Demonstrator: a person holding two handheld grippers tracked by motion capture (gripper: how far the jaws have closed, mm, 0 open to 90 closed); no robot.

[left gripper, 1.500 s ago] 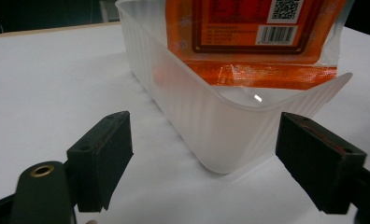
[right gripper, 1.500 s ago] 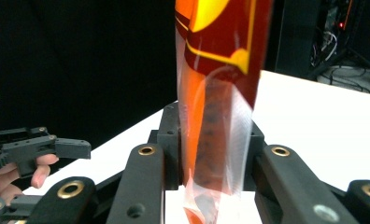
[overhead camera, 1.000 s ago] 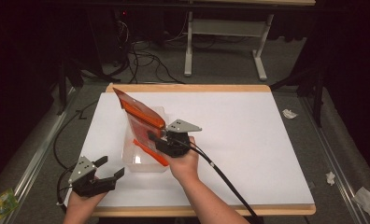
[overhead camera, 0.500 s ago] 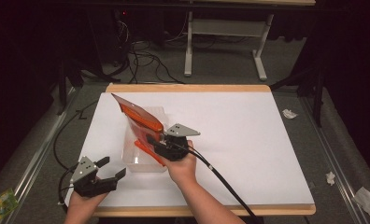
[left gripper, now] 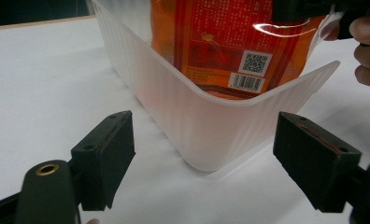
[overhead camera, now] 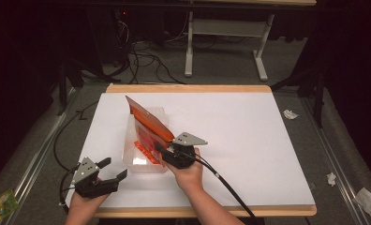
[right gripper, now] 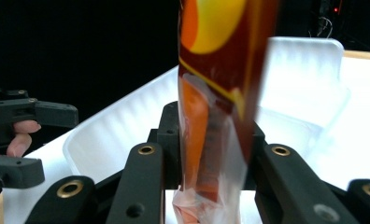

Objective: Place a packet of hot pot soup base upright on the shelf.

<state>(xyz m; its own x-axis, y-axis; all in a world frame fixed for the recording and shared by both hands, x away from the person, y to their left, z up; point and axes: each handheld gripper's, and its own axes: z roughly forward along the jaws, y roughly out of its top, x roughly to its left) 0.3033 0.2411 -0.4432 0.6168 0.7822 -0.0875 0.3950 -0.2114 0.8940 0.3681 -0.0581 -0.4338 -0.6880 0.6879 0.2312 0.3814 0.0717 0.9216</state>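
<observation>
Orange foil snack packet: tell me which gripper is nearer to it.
Right. The right gripper grips the orange foil snack packet by its edge; the left gripper waits open outside the clear plastic tub.

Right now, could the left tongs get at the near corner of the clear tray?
Probably yes. The left tongs stand open and empty, the clear tray's near corner sits straight ahead between the jaws, with bare table between. The right tongs hold the orange packet farther along.

The orange pouch [left gripper: 220,42] is looking like glossy plastic film, catching glare w/ a clear crinkly edge. The bin [left gripper: 206,126] is showing as frosted, ribbed translucent plastic. Gripper pads [left gripper: 103,154] are looking matt black, brass-ish screws. The tabletop [overhead camera: 249,136] is reading smooth matt white w/ a wood-look rim.
</observation>
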